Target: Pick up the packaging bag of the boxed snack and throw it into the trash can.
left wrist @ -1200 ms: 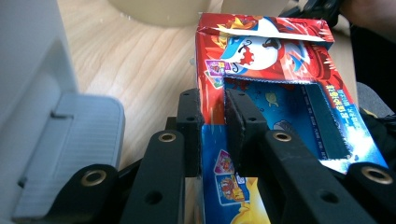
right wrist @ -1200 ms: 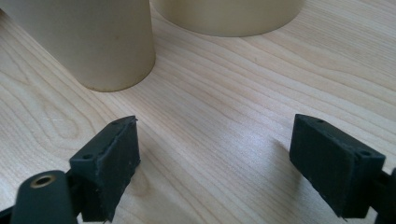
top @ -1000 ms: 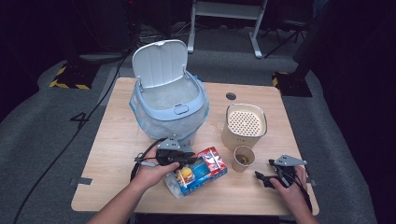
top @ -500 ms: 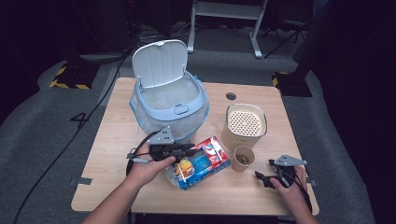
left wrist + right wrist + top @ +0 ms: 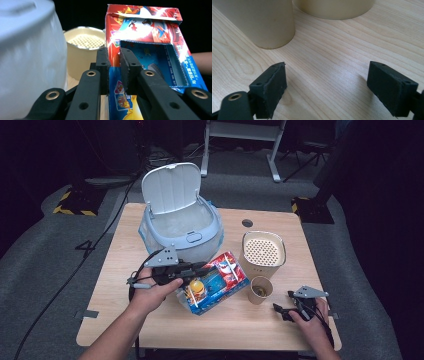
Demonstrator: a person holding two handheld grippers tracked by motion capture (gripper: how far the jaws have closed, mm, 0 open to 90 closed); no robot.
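- 2 grippers work at the wooden table (image 5: 125, 270); the left gripper (image 5: 200, 269) pinches the rim of a red and blue carton (image 5: 215, 282), its jaws narrow on the cardboard edge.
- The carton, seen in the left gripper view (image 5: 150, 50), has an open window cut in its face and sits just in front of the pale blue bin (image 5: 182, 227).
- The bin's lid (image 5: 170, 187) stands open.
- The right gripper (image 5: 286, 310) rests low over the table, jaws wide with nothing between them, near the small cup (image 5: 260, 289) and the perforated beige canister (image 5: 263, 251).
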